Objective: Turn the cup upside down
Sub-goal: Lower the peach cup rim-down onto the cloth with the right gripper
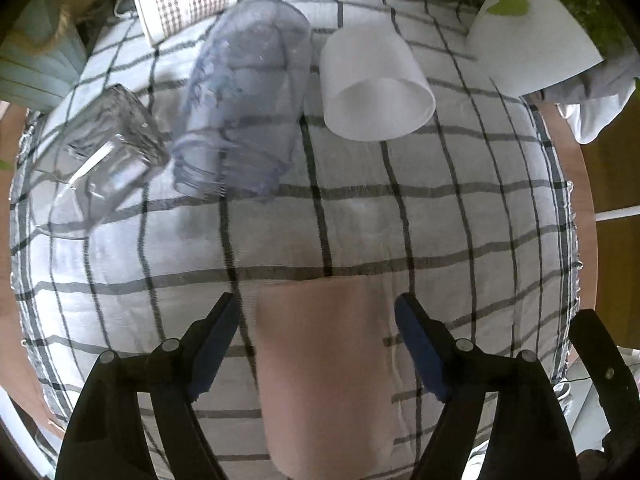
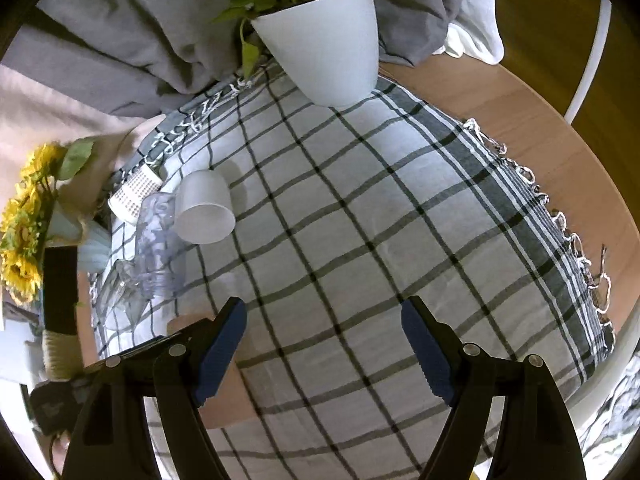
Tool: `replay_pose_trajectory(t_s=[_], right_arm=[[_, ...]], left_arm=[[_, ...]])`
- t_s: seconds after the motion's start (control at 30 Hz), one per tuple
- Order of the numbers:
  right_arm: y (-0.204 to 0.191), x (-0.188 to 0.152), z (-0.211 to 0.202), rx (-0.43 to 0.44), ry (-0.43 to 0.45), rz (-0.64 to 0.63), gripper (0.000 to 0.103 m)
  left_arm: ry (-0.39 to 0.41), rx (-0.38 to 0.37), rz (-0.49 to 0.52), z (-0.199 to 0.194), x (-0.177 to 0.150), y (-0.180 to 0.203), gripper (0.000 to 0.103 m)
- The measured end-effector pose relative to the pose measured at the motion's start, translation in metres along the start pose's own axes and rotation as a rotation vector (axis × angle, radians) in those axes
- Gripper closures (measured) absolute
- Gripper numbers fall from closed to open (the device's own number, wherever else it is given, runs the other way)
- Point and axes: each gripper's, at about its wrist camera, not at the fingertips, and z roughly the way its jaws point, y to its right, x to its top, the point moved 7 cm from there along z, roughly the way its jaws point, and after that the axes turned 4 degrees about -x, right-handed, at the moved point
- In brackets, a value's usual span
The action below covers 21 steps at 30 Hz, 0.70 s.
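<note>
A pinkish-beige cup (image 1: 324, 364) stands on the checked cloth between the fingers of my left gripper (image 1: 320, 340). The jaws are open and stand apart from its sides. Its flat closed end faces up. The same cup shows in the right wrist view (image 2: 228, 396), low at the left, partly hidden behind my right gripper's left finger (image 2: 222, 356). My right gripper (image 2: 324, 344) is open and empty above bare cloth.
A frosted white cup (image 1: 372, 84), a bluish clear tumbler (image 1: 244, 100), a clear glass (image 1: 104, 156) and a gingham paper cup (image 1: 184, 0) stand at the back left. A white plant pot (image 2: 324, 40) stands at the back. Sunflowers (image 2: 24, 232) at the left. Table edge (image 2: 560, 128) at the right.
</note>
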Motion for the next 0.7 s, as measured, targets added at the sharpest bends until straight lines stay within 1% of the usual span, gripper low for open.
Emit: replay_pose_trajectory(t_s=[0.03,0.1,0.17,0.23,0.33,0.47,0.7], right_arm=[[0.001,0.000,0.001,-0.002,0.000,-0.003,0.023],[0.002,0.002,0.002,0.000,-0.005,-0.007,0.023],[0.003,0.002,0.004,0.000,-0.009,-0.013,0.023],[0.003,0.002,0.005,0.001,-0.012,-0.018,0.023],[0.005,0.002,0.005,0.011,-0.020,-0.013,0.023],[0.006,0.004,0.003,0.022,-0.017,-0.016,0.023],[0.004,0.007,-0.007,0.033,0.010,-0.023,0.023]], left_arm=[[-0.009,0.000,-0.005,0.003,0.000,0.001,0.027],[-0.021,-0.001,-0.016,0.008,0.000,0.001,0.036],[-0.025,0.014,-0.021,0.010,0.000,0.000,0.040],[-0.020,0.013,-0.023,0.008,-0.002,0.000,0.040],[0.008,0.016,-0.020,-0.001,-0.004,0.001,0.040],[0.079,0.029,0.001,-0.021,-0.004,0.005,0.040],[0.183,0.013,0.031,-0.046,0.003,0.012,0.040]])
